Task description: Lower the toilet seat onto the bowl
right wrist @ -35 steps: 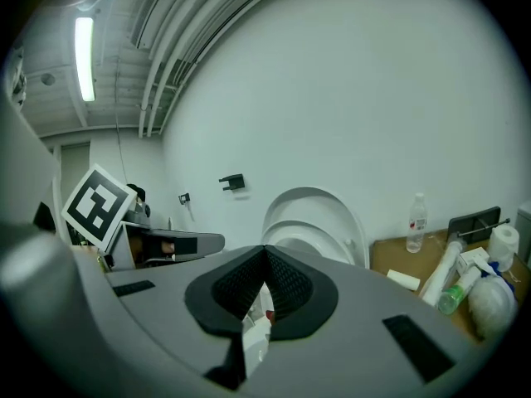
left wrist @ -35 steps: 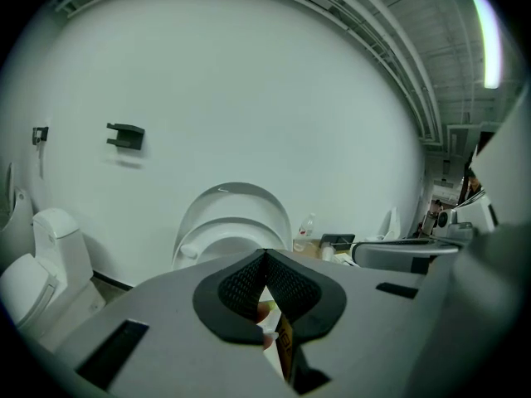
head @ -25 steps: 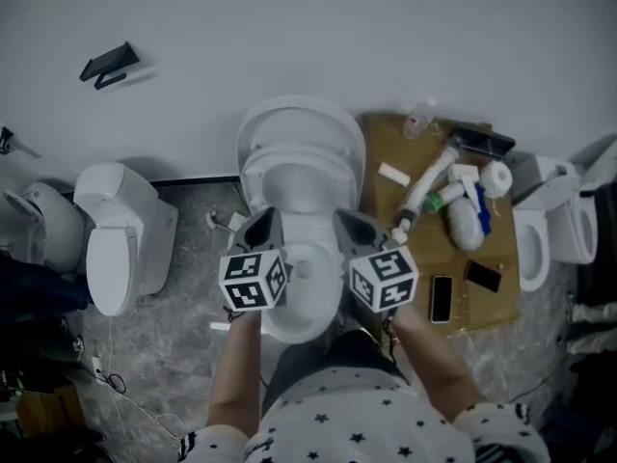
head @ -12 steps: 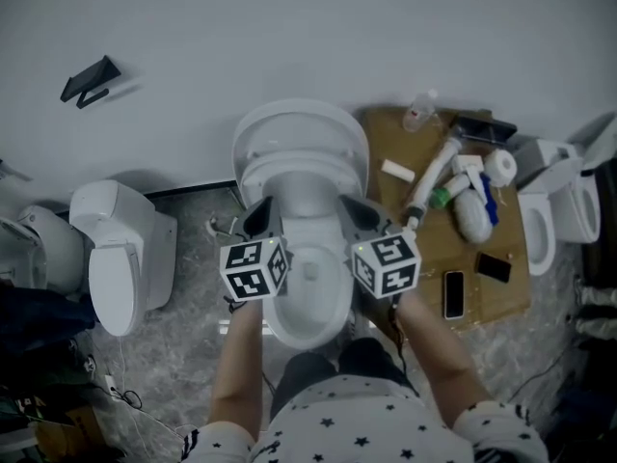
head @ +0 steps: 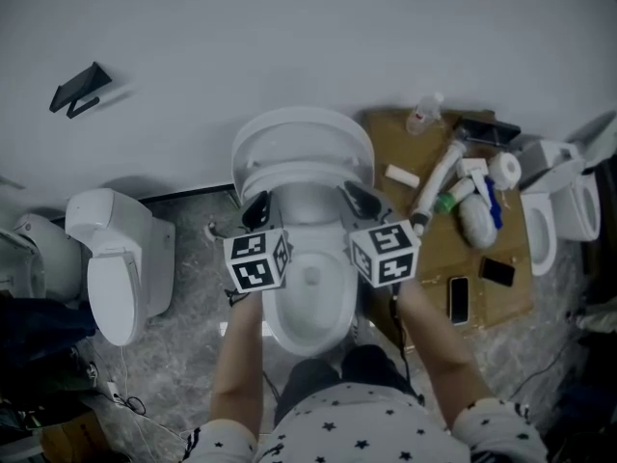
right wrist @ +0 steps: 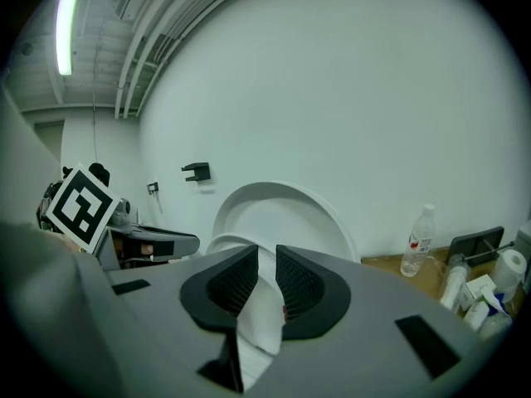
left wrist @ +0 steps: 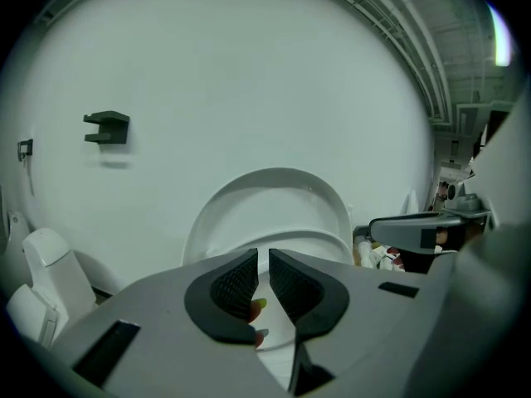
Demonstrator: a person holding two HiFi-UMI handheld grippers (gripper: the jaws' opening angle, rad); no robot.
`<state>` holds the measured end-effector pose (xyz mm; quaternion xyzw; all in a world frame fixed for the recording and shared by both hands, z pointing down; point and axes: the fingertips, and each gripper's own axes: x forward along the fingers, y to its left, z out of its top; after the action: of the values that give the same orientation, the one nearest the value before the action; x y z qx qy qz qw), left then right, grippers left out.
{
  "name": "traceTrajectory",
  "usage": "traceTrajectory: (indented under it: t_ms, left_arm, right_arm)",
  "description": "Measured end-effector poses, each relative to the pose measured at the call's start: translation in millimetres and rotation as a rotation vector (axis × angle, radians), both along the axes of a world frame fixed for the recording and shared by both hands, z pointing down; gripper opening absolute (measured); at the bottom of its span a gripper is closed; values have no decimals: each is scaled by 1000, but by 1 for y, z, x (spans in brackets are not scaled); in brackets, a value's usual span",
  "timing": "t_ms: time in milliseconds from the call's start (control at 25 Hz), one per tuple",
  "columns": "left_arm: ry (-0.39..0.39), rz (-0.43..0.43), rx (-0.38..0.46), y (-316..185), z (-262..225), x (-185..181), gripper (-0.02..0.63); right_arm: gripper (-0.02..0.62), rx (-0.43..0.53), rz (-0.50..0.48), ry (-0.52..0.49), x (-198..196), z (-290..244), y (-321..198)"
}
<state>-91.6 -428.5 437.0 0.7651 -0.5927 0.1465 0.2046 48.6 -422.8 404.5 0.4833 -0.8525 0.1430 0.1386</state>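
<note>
Left gripper and right gripper: jaws have just been opening a crack, nothing between them. I'd pinch the raised seat by its rim and lower it slowly.

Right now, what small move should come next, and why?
Probably ease the left gripper and right gripper forward to the seat: it stands raised behind the bowl, and both pairs of fingers have just been opening, with nothing between them.
</note>
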Motion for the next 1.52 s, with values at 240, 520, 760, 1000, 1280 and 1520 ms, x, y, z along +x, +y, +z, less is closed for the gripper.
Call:
traceTrajectory:
  t_ms: [240,520,760,1000,1280,1520]
  left_arm:
    - [-12,9,6,-23,3,-9,113]
    - [-51,32,6,-36,13,-12,188]
    - [-68,55,0,-45,18,-12,209]
    - [-88,78,-10,-54,23,-12,212]
    - [-83,82,-12,-60,26,-12,212]
    - [-92,93,-14,-62,26,-12,212]
  right_arm:
    - [97,-10,-7,14,-8,7,-19]
    - [143,-25,-2,32,-9,19,-32]
    - [172,-35,-11,66,-12,29,-40]
    - [175,-46,-14,92,-13,38,-48]
    - [175,-56,-6,102,-13,40,-55]
    - [175,-42,-7,118,-15,42,-57]
